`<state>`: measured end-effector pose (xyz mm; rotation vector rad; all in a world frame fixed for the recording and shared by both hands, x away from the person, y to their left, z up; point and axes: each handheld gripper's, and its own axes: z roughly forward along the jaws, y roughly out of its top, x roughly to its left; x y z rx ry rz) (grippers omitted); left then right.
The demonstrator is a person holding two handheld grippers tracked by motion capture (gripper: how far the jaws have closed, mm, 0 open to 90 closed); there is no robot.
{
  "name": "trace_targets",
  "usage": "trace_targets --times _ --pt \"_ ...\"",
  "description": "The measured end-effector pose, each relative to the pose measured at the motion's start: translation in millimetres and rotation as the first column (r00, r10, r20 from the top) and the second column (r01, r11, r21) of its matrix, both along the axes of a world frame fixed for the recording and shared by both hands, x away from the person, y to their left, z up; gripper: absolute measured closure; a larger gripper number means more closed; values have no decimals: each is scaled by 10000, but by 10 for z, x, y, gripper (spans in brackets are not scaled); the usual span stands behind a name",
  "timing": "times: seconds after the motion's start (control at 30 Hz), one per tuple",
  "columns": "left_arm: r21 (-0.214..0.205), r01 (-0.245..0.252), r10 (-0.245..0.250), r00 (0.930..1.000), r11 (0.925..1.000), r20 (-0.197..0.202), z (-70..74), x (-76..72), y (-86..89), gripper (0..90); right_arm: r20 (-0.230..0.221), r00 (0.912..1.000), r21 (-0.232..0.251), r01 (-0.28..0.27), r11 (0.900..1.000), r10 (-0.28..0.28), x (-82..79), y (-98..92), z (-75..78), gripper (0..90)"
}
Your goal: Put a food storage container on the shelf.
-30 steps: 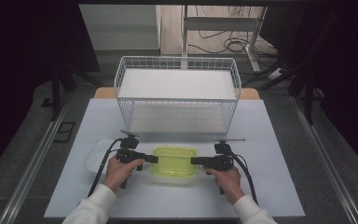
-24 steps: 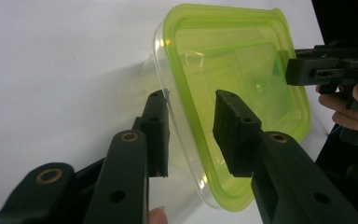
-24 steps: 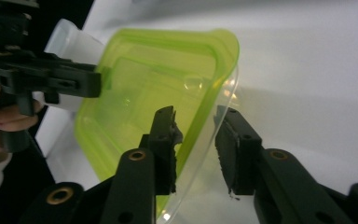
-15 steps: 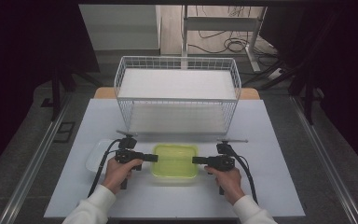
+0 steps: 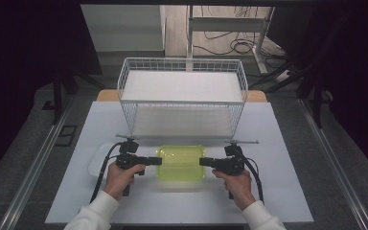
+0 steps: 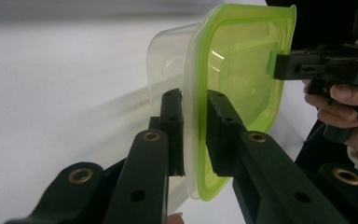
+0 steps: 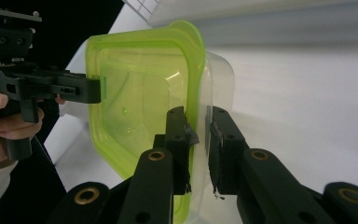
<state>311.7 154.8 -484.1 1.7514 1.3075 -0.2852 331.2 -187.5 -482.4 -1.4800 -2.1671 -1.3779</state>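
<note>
White table, unlabelled green-lidded container

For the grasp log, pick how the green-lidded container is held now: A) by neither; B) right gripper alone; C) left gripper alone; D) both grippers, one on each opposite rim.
D: the left gripper and right gripper each clamp an opposite rim of the container.
</note>
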Motion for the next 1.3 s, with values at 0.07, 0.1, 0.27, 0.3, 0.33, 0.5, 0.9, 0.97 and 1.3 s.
trace_targets --times 0.07,0.1,0.27,0.3,0.33,0.5,0.9,0.97,1.3 --pt "-30 -20 20 9998 10000 204 50 -26 -4 783 269 9996 0 -76 10000 76 -16 -7 50 785" --pt "-4 -23 23 9996 10000 280 75 -39 -9 783 392 9992 -8 -91 10000 91 -26 -9 77 785" --pt "23 -31 30 9974 10000 724 178 -101 -30 784 1181 9927 -197 -208 9996 230 -90 -16 226 785" --pt "17 -45 44 9967 10000 811 198 -110 -36 784 1317 9910 -235 -224 9995 253 -102 -19 256 785" --pt "19 -57 55 9960 10000 892 212 -116 -39 785 1426 9894 -249 -241 9994 274 -112 -22 284 784" --pt "-89 14 -3 9922 10000 1250 312 -162 -40 785 1848 9821 -244 -333 9991 372 -151 -45 387 784" --pt "-70 6 10 9745 10000 2245 603 -298 -30 786 3017 9515 -343 -529 9980 608 -265 -49 695 785" --pt "-139 -7 39 9733 9999 2294 621 -305 -22 786 3088 9491 -317 -558 9979 629 -272 -48 717 785" --pt "-260 40 27 9675 9997 2528 713 -332 -3 785 3406 9373 -299 -672 9973 734 -296 -49 806 785"
